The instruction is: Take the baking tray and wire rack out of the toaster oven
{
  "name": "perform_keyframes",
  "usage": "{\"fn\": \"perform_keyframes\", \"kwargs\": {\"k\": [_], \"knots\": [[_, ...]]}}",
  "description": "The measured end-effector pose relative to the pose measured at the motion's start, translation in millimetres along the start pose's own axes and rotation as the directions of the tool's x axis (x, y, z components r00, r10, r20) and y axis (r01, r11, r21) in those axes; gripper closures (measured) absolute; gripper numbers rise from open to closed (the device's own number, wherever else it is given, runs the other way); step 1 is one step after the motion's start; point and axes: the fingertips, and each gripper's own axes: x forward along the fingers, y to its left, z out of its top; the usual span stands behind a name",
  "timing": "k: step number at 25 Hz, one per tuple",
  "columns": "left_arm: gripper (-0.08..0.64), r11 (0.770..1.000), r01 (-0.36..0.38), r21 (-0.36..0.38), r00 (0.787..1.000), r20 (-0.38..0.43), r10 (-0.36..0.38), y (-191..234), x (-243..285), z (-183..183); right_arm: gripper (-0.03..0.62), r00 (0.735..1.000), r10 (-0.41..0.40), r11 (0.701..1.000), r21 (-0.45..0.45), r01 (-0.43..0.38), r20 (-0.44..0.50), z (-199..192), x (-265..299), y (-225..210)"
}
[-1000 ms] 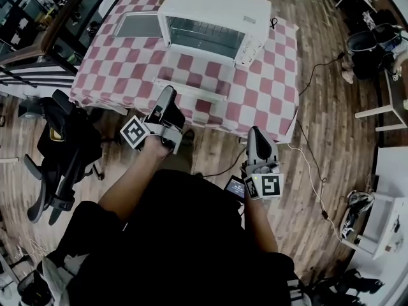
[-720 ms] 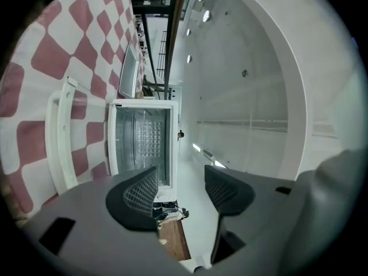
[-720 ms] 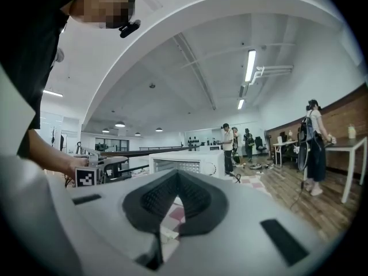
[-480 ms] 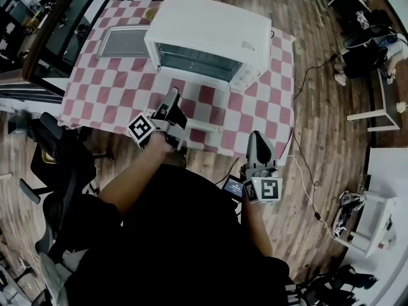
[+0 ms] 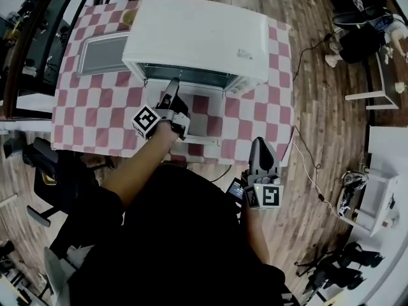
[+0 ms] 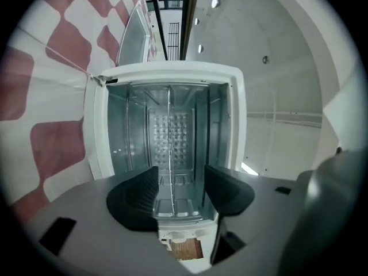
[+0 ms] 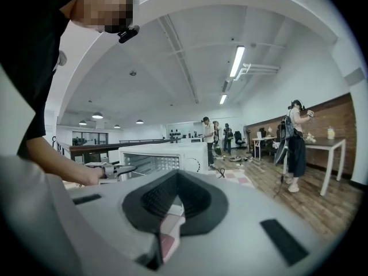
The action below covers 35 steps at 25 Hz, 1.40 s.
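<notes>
The tray (image 5: 102, 53) lies on the checked desk (image 5: 89, 116) at the upper left of the head view, outside the oven (image 5: 197, 34) and just left of it. The left hand-held gripper (image 5: 173, 85) is level and points into the oven's open front, above the lowered door (image 5: 201, 123). In the left gripper view its jaws stand apart and released, pressing on nothing. That view looks straight into the cavity, where the rack (image 6: 170, 131) shows edge-on as a thin line in the middle, lined up with the gap between the jaws. The right hand-held gripper (image 5: 258, 144) hangs off the desk's near edge, lower right of centre. Its jaws are clenched tip to tip and hold nothing.
</notes>
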Motion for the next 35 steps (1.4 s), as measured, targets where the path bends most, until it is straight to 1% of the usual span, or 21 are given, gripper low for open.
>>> {"fn": "perform_keyframes", "kwargs": {"k": [2, 3, 6, 8, 10, 12, 15, 17, 20, 22, 25, 27, 29, 32, 35], "knots": [[0.327, 1.0, 0.013, 0.014, 1.0, -0.014, -0.013, 4.2, 16.3, 1.1, 0.589, 1.0, -0.023, 1.0, -0.005, 0.023, -0.018, -5.2, 4.4, -5.1], [0.327, 1.0, 0.021, 0.009, 0.999, -0.025, -0.02, 6.2, 24.4, -0.8, 0.589, 0.999, -0.038, 0.999, 0.004, 0.038, -0.023, -5.3, 7.0, -7.5], [0.327, 1.0, 0.018, -0.003, 0.999, -0.04, -0.018, 15.9, 45.5, -3.5, 0.588, 0.996, -0.086, 0.995, 0.055, 0.087, -0.03, -4.6, 14.1, -15.0], [0.327, 1.0, 0.018, -0.018, 0.999, -0.038, -0.019, 22.4, 56.7, -2.7, 0.588, 0.994, -0.105, 0.992, 0.073, 0.107, -0.033, -3.3, 17.3, -17.2], [0.334, 0.999, 0.024, -0.03, 0.999, -0.04, -0.025, 25.8, 67.0, -1.6, 0.589, 0.993, -0.112, 0.992, 0.061, 0.114, -0.037, -5.9, 17.5, -20.0], [0.341, 1.0, 0.014, -0.02, 0.999, -0.045, -0.015, 29.4, 76.6, 0.4, 0.589, 0.991, -0.123, 0.99, 0.056, 0.126, -0.042, -12.5, 15.3, -25.4], [0.356, 1.0, 0.004, -0.025, 0.998, -0.056, -0.006, 35.8, 89.5, 1.9, 0.588, 0.987, -0.155, 0.981, 0.107, 0.159, -0.047, -14.1, 14.3, -29.2], [0.38, 0.999, 0.009, -0.039, 0.998, -0.06, -0.011, 36.7, 97.1, 2.7, 0.589, 0.984, -0.17, 0.979, 0.108, 0.175, -0.059, -18.2, 11.0, -31.9], [0.42, 0.998, 0.051, -0.047, 0.997, -0.051, -0.054, 27.2, 105.6, 3.8, 0.589, 0.98, -0.188, 0.975, 0.108, 0.195, -0.071, -25.3, 3.4, -35.6], [0.446, 0.997, 0.052, -0.052, 0.998, -0.044, -0.054, 29.4, 107.3, 5.9, 0.589, 0.977, -0.199, 0.972, 0.113, 0.206, -0.076, -28.1, -1.9, -36.2], [0.511, 0.996, 0.058, -0.063, 0.998, -0.036, -0.06, 31.3, 109.1, 7.8, 0.588, 0.975, -0.205, 0.97, 0.116, 0.214, -0.084, -31.3, -9.0, -36.1], [0.549, 0.994, 0.082, -0.075, 0.996, -0.035, -0.085, 23.7, 111.0, 6.6, 0.589, 0.974, -0.21, 0.969, 0.117, 0.218, -0.082, -31.1, -12.8, -36.6], [0.555, 0.992, 0.09, -0.083, 0.995, -0.038, -0.093, 18.4, 111.8, 6.1, 0.589, 0.974, -0.213, 0.968, 0.116, 0.221, -0.077, -30.7, -15.5, -36.5], [0.561, 0.993, 0.058, -0.101, 0.997, -0.04, -0.062, 24.2, 106.8, 6.7, 0.589, 0.975, -0.207, 0.971, 0.105, 0.214, -0.074, -30.4, -17.6, -33.8], [0.563, 0.99, 0.051, -0.135, 0.998, -0.037, -0.056, 24.9, 97.4, 3.5, 0.589, 0.978, -0.196, 0.974, 0.105, 0.203, -0.07, -30.1, -19.1, -31.8]]}}
